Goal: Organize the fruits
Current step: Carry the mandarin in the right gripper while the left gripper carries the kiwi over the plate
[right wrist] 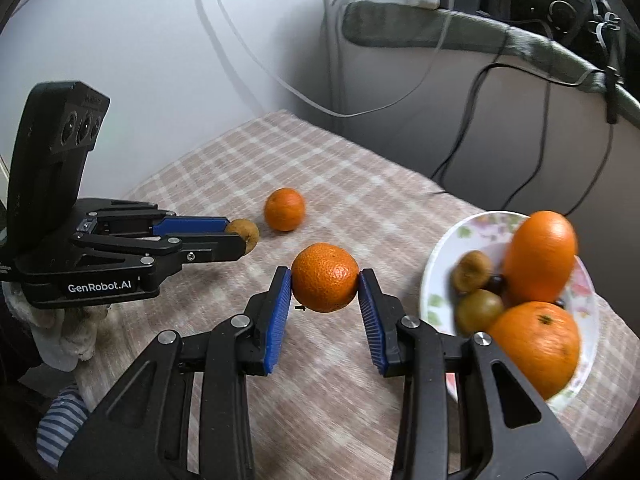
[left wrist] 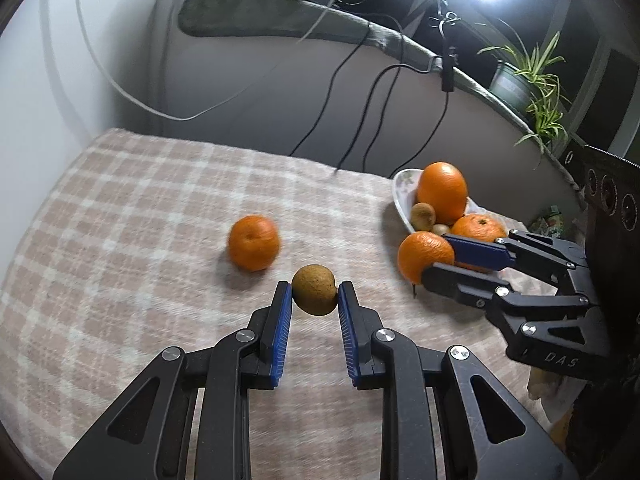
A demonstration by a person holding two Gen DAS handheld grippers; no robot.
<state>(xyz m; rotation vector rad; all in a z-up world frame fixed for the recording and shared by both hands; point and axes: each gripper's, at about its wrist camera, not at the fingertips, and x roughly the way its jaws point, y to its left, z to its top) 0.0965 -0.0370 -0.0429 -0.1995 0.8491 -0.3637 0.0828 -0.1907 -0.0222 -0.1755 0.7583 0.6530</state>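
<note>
Both hands were loaded. The left gripper (left wrist: 314, 294) had its blue-padded fingers (left wrist: 282, 320) pinched narrow on a small brown fruit, a kiwi (left wrist: 314, 295) by the look of it, held at centre frame above the checked cloth of the surface (left wrist: 120, 240). The right gripper (right wrist: 325, 278) had its fingers clamped on a mandarin (right wrist: 325, 277), held at its widest part, left of the floral dish (right wrist: 440, 256) at the lower right of that view.

The dish already carried a big orange (right wrist: 540, 256), another mandarin (right wrist: 536, 344) and two kiwis (right wrist: 472, 270). One loose mandarin (left wrist: 253, 243) sat on the cloth, left of centre in the left view.

Handling, as I judged it: the mandarin was light with a soft, dimpled peel that grips well but bruises, so a gentle hold across the middle suited it. The kiwi was small, fuzzy and squashy; too hard a squeeze could dent it. Both are round and would probably roll in that crowded dish.
</note>
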